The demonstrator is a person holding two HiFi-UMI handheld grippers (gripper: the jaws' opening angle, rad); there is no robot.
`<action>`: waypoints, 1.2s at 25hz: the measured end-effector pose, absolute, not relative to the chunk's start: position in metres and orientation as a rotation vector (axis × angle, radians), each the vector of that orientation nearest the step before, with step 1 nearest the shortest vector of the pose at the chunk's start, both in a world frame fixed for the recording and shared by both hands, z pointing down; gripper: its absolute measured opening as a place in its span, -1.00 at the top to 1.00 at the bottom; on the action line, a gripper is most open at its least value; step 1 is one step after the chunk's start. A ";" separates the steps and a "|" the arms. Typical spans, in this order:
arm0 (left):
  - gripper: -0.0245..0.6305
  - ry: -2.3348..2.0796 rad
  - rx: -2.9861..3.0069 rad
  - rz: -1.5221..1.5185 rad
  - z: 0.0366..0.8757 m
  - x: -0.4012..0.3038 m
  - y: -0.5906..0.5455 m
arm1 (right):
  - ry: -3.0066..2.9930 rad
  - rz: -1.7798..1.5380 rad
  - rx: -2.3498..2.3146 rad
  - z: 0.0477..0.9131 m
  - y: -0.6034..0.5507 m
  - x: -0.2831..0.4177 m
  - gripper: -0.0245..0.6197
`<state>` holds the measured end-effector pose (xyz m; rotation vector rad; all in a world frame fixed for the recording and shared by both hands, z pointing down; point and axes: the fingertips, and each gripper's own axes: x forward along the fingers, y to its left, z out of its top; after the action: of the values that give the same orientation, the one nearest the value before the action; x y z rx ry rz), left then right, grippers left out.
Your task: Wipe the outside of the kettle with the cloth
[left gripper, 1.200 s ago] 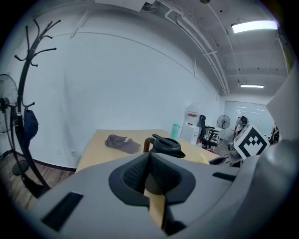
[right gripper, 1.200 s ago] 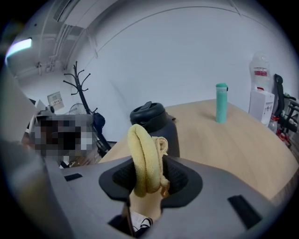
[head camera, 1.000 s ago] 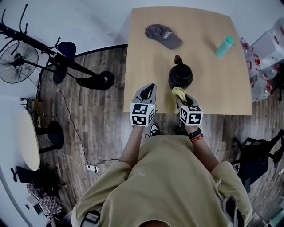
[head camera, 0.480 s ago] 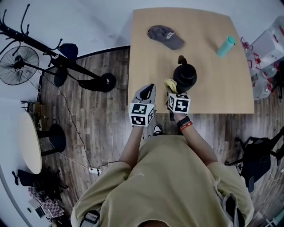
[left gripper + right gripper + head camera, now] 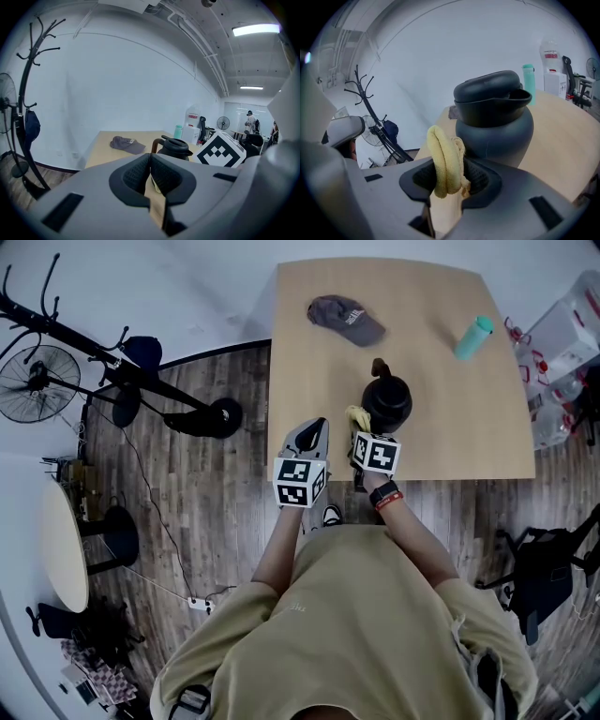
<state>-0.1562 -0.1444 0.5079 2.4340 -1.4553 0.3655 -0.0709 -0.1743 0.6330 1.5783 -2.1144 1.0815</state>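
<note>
The kettle [image 5: 386,401] has the right gripper [image 5: 360,430] just beside its near-left flank, and that gripper's jaws are clamped on a yellow cloth [image 5: 445,159], rolled into a thick fold that stands up out of the pads. In the right gripper view the fold sits just short of the kettle's dark, rounded belly; whether it is actually touching cannot be told. The left gripper [image 5: 315,434] hangs beside it over the table's front edge, its 2 jaws closed together with nothing between them, so it takes no part in the job for now. To do this step well, the roll probably wants to be pressed lightly against the wall and carried around the curve, following the belly rather than crossing it in a straight line, with the wrist turning so that cloth, not jaw plastic, meets the surface. Pushing hard could slide the kettle, which stands free near the front of the wooden table [image 5: 441,362]; the idle left gripper could steady it from the other side. The spout, lid rim and far-side handle will need separate passes. Farther off, well apart, lie a grey cap [image 5: 345,317] and a teal bottle [image 5: 473,338].
</note>
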 end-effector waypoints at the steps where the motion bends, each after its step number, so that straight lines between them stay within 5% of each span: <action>1: 0.85 -1.453 2.435 0.365 0.508 -0.154 -0.145 | -2.116 1.095 1.575 0.633 -0.174 -0.069 0.46; 30: 0.85 -1.389 2.432 0.374 0.526 -0.081 -0.147 | -2.186 1.013 1.461 0.627 -0.141 -0.002 0.46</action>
<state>-0.0814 -0.1467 0.5263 2.4324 -1.3889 0.3743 -0.0022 -0.1411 0.6271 1.4612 -2.1863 1.0130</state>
